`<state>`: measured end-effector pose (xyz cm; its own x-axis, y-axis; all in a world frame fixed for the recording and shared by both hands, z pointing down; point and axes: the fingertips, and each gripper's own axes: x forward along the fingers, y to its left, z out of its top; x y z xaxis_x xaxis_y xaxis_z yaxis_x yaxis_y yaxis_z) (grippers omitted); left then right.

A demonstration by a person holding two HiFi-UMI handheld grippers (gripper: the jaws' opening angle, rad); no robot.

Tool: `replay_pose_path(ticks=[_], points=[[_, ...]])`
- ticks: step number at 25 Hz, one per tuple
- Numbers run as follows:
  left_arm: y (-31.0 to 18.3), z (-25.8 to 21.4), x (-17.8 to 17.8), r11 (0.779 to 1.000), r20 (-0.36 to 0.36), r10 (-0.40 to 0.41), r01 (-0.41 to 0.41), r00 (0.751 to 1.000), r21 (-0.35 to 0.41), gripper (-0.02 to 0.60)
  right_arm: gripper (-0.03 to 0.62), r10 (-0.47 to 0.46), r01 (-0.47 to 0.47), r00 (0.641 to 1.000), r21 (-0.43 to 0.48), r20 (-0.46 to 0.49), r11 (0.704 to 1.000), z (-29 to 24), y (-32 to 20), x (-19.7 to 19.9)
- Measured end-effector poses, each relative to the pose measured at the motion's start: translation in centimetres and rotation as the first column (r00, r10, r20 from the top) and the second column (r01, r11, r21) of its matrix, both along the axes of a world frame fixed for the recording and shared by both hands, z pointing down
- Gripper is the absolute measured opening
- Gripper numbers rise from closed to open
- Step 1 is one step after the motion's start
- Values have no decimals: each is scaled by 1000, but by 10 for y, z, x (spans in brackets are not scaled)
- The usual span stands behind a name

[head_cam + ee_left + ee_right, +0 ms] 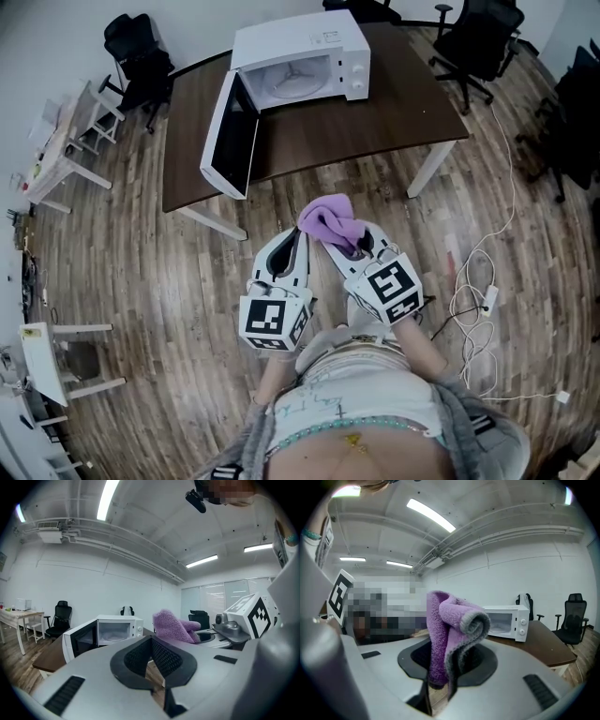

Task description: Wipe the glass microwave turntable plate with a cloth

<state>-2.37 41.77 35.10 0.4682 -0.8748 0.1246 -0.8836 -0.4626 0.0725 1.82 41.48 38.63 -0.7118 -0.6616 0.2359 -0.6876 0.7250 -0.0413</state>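
Right hand-held gripper [440, 686] – jaws are pinching narrow on the purple cloth [451, 629]; a folded bunch is standing up above the pads, the rest is hanging into the gap

Left hand-held gripper [151, 640] – jaws are sitting fully together, nothing between them, touching nothing

Both are pointing roughly level, side by side in front of the person, over wood floor [141, 281] and short of the table [384, 122]

Microwave [300, 56] is standing on the table with its door [230, 131] swinging wide open toward the person. Glass turntable plate [287, 84] is lying flat inside the cavity, on its seat as far as can be made out. Wiping not yet begun

Handling, judged:
- plate is looking stiff, smooth and breakable, probably slippery between hard pads and with some weight to it
- best hold is appearing to be the rim at the near edge, pads flat above and below, lifting level; the empty left one is the one free for this
- cloth is soft and light, bunching easily, so a flat fold against the glass will be wiping better

Loose cables [473, 300] are lying on the floor at the person's right
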Motion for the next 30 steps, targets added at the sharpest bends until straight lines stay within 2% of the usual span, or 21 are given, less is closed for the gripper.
replay_pose_path(ticks=[17, 22, 30], points=[[-98, -4, 29, 995, 21, -103, 103, 994, -9, 11, 109, -107, 107, 994, 16, 10, 994, -12, -111, 34], [-109, 0, 36, 990, 17, -142, 142, 990, -7, 11, 109, -154, 154, 988, 14, 7, 988, -7, -125, 42], [-105, 4, 32, 980, 6, -195, 195, 981, -27, 11, 109, -182, 182, 983, -3, 29, 983, -1, -130, 46]])
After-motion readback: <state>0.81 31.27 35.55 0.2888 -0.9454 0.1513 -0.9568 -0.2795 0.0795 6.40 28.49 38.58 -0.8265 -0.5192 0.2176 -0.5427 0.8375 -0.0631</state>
